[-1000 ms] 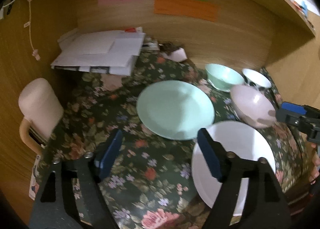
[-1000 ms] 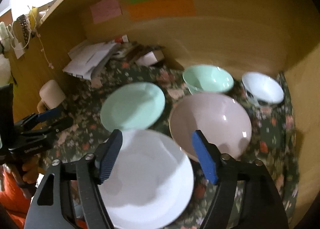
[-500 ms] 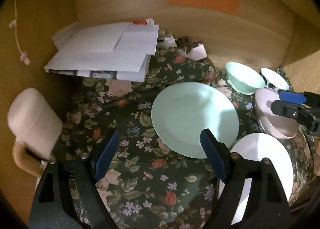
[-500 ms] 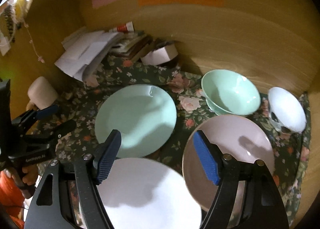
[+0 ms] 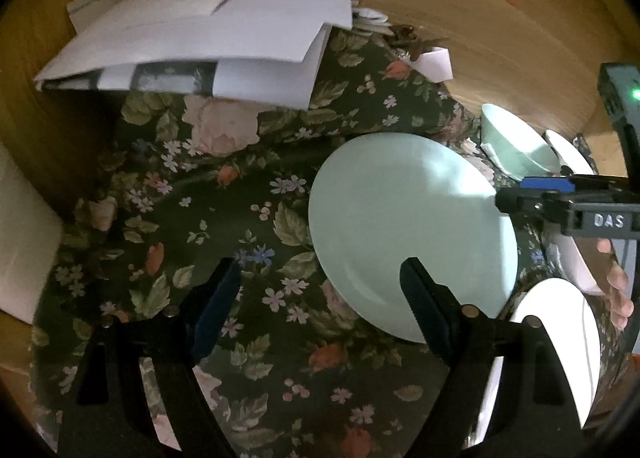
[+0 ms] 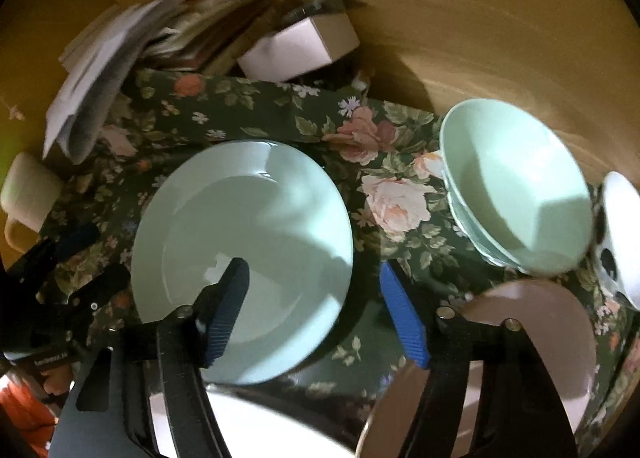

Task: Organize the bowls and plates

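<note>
Floral dark-green cloth [image 5: 224, 193] covers your counter, wood panel walls behind it. Going big to small.

Paper stack [image 5: 200, 41] sits at 11 o'clock in your left wrist view, resting on the far edge of the cloth.

Mint plate [image 6: 244, 258] lies flat on the cloth, dead centre of your right wrist view; in the left view it's at 3 o'clock.

White plate [image 5: 560, 334] is at 4 to 5 o'clock in the left view, just beside the mint plate, partly behind your left jaws' right finger. Can't tell if the rims touch.

Pink bowl [image 6: 532, 342] is at 5 o'clock in the right view, upright, cut off by the frame and by the right finger.

Mint bowl [image 6: 516, 185] is at 2 o'clock in the right view, upright, just beyond the pink bowl.

Small white bowl [image 6: 622, 234] with dark spots on the outside is at 3 o'clock, right beside the mint bowl.

Cream mug [image 6: 28, 193] is at 9 o'clock in the right view, on its side, handle towards the camera.

White box [image 6: 300, 45] sits at 12 o'clock against the back wall.

Your left gripper [image 5: 320, 302] hangs over bare cloth at the mint plate's near-left rim, jaws wide apart, nothing in them.

Your right gripper [image 6: 316, 306] straddles the mint plate's right rim: left finger over the plate, right finger over cloth. Jaws are closing, pads not pressing on the plate.
</note>
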`<state>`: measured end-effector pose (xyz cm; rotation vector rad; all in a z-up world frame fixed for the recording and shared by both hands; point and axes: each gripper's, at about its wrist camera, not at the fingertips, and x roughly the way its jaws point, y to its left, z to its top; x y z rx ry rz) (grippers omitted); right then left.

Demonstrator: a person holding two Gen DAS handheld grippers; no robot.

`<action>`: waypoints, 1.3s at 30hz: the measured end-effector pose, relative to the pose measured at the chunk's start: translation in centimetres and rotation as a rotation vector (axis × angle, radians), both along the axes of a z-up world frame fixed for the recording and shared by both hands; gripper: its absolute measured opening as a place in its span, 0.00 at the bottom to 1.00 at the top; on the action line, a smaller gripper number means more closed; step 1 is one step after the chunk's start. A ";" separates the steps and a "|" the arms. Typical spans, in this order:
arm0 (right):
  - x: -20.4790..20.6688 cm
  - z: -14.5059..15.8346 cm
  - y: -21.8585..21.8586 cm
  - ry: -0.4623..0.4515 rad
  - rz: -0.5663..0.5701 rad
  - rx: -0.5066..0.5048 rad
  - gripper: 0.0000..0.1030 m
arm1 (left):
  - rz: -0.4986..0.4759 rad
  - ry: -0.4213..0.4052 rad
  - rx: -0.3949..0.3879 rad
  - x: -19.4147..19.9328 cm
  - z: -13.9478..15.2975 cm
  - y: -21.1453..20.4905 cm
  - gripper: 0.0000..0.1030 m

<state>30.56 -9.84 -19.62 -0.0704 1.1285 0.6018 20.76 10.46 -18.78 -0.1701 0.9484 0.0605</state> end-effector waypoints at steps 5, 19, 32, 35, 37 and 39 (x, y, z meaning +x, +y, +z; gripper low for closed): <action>0.8 -1.0 1.1 0.028 0.014 -0.066 0.46 | 0.004 0.022 -0.014 0.7 -1.2 0.3 0.64; -2.1 -1.6 4.9 0.043 0.096 -0.067 0.42 | 0.018 0.026 -0.052 0.5 -1.4 2.7 0.50; -6.5 -2.0 8.7 0.075 0.143 0.033 0.42 | 0.060 0.070 -0.028 -0.7 -2.1 6.0 0.49; -5.8 -2.3 8.8 0.078 0.125 0.038 0.42 | 0.052 0.070 -0.033 -0.4 -2.2 6.0 0.49; -5.0 -2.6 8.8 0.077 0.120 0.037 0.42 | 0.047 0.071 -0.034 -0.3 -2.4 6.2 0.48; -4.5 -2.7 8.8 0.070 0.117 0.043 0.42 | 0.045 0.067 -0.032 0.1 -2.5 6.0 0.48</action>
